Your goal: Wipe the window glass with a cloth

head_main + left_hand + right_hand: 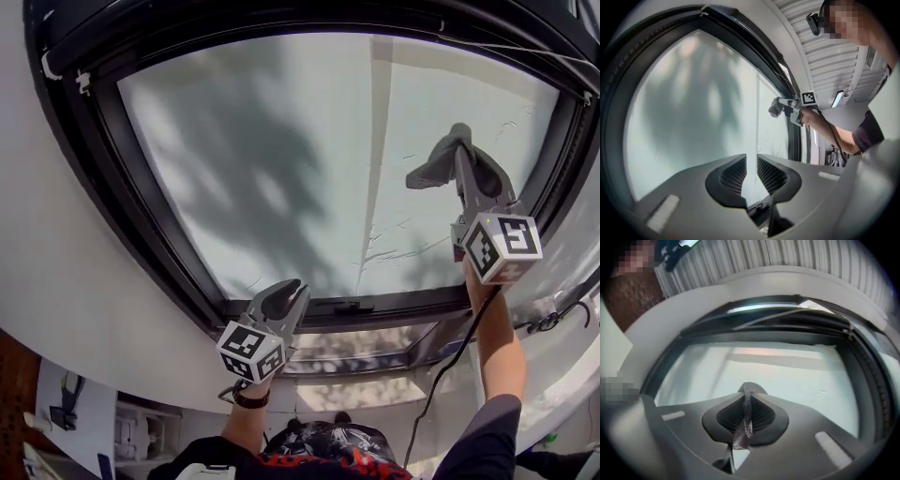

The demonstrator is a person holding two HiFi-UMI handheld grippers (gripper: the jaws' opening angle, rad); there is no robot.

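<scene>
The left gripper is held low, near the bottom rail of the black window frame. Its jaws are parted by a narrow gap, and nothing is held between them. The right gripper is raised on an outstretched arm toward the right part of the pane. Its jaws are closed on a grey cloth, which is bunched at the jaw tips and held up at the window glass. Dark shadows are cast across the glass.
</scene>
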